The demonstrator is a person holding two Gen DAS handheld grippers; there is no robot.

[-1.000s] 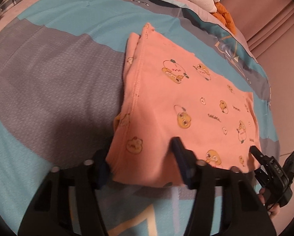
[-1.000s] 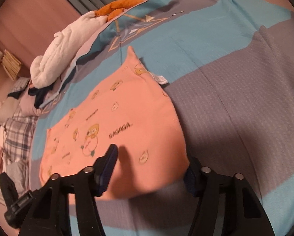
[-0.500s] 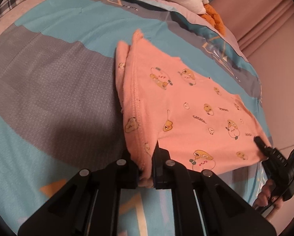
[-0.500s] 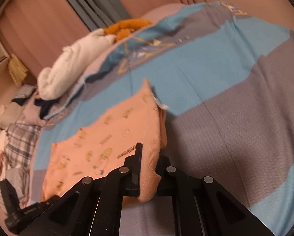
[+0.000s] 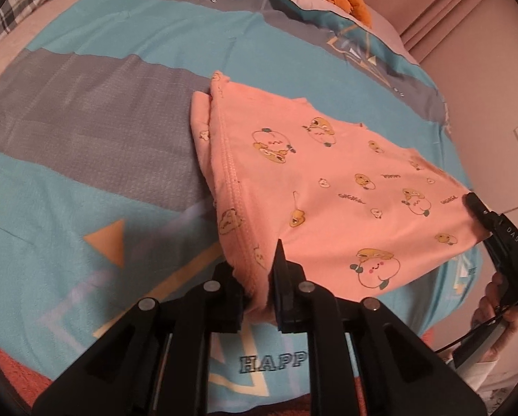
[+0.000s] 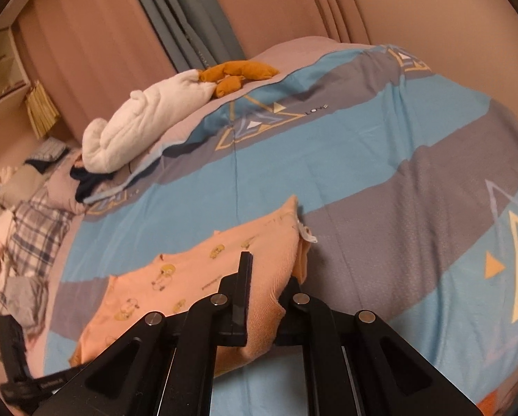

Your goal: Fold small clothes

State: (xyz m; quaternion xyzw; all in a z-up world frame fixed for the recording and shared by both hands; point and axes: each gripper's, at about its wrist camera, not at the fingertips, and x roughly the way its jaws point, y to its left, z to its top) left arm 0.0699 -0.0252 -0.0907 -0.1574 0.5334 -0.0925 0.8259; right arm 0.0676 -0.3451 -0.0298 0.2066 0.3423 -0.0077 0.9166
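Item: peach printed garment, near hem now pinched and lifted off the bedspread by our left gripper, its jaws easing slightly, and right gripper; fold beginning.

The garment lay on my bed, its near edge between my claws, pillows behind.

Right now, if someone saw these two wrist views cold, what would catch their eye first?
The peach cartoon-print garment stands out, spread in the middle of the blue and grey striped bedspread. The left claw has the near hem corner between its pads, though its jaws are opening slightly, and the right claw is shut on the other near corner, lifting that edge. Beyond, a white rolled blanket and an orange plush toy lie at the bed's far end.
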